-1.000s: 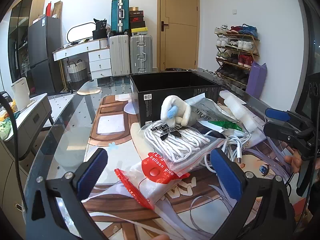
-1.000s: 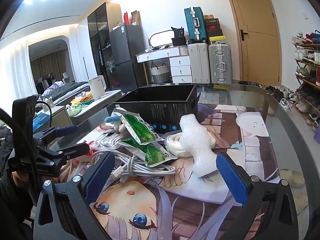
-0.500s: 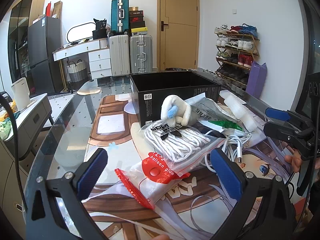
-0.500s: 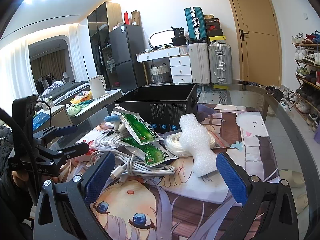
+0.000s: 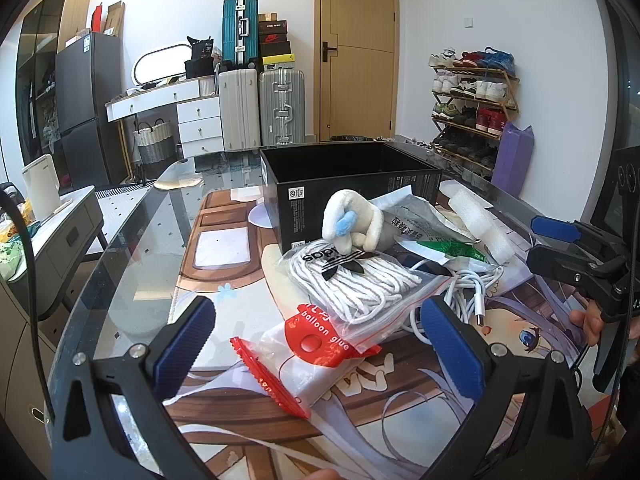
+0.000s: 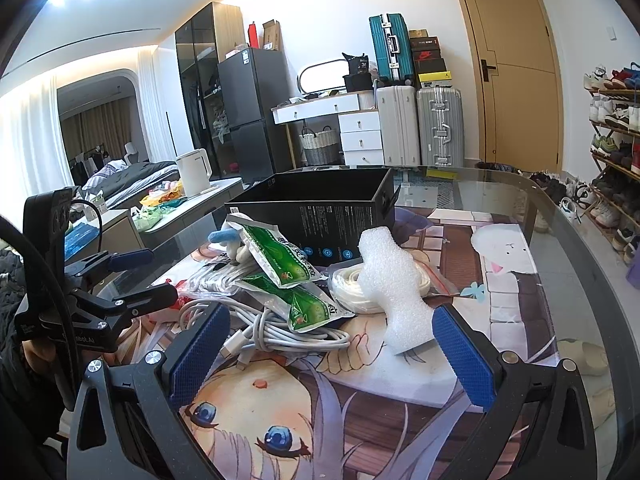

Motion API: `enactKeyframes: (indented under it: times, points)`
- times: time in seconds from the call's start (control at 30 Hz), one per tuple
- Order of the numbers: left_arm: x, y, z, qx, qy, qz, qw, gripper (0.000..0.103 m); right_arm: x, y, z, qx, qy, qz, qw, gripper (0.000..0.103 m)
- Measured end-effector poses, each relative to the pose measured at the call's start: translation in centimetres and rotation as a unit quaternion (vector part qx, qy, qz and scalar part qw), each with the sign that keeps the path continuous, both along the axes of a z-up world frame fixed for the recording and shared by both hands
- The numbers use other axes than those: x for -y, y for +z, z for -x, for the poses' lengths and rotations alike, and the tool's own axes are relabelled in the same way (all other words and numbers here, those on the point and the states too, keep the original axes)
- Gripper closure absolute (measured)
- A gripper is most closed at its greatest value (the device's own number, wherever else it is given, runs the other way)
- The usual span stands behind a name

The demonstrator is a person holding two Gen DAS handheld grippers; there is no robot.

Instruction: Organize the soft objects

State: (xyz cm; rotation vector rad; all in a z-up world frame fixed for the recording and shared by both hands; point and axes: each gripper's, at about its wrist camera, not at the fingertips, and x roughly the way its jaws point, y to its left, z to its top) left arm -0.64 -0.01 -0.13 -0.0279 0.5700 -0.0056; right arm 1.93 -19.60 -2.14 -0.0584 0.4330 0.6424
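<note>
Nothing has moved: both hand-held grippers (image 5: 316,344) (image 6: 330,350) gape wide, balloon glue bag (image 5: 308,344) between left's pads

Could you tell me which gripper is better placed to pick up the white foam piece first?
Right. The right gripper is open with the white foam piece just ahead between its fingers; the left gripper faces the balloon glue bag.

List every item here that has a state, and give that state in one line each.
Box: open, upright, nothing visible inside.
Left gripper: jaws open, empty.
Right gripper: jaws open, empty.
Door: closed.
Lace bag: sealed, lying flat.
Cable: coiled, unplugged.
Plush: resting atop pile.
</note>
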Motion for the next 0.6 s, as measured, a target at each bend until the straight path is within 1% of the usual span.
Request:
enactKeyframes:
  times: [0.6]
  points:
    - [-0.33,-0.22,-0.08,-0.009,-0.003,0.0,1.0,0.0,-0.07,-0.01,0.11,0.0,-0.001,0.001,1.0,0.0]
